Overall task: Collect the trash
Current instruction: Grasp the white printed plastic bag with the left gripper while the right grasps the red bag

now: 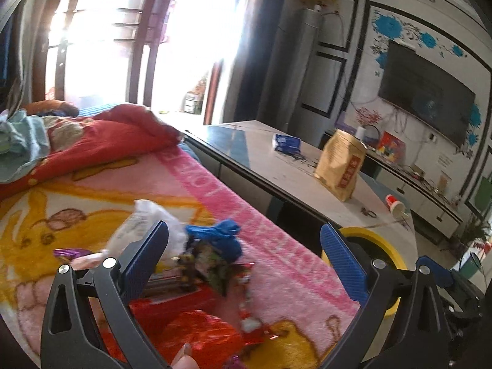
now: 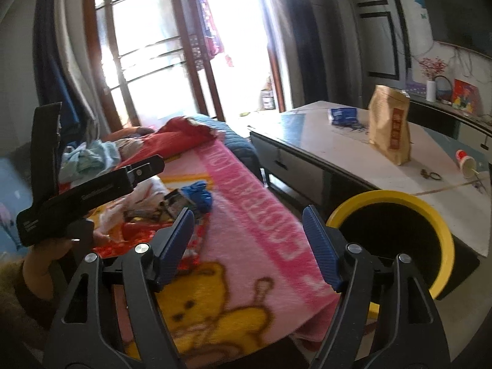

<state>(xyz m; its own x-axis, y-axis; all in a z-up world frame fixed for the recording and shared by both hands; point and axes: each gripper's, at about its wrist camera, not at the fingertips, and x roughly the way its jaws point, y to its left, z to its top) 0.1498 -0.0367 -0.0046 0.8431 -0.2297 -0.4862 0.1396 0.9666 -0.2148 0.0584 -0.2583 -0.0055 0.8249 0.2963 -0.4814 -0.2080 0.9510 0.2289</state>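
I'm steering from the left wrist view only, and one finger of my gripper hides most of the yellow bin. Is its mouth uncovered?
Observer: Yes. The right wrist view shows nearly the whole rim of the yellow bin. Its mouth is uncovered, but the inside is too dark to see any contents.
Operator: Is the right gripper carrying anything?
Observer: No. The right gripper is open with nothing between its fingers, only the pink blanket beyond.
Operator: How does my left gripper look from there?
Observer: The left gripper is held up by a hand at the picture's left edge and points toward the pile of wrappers.
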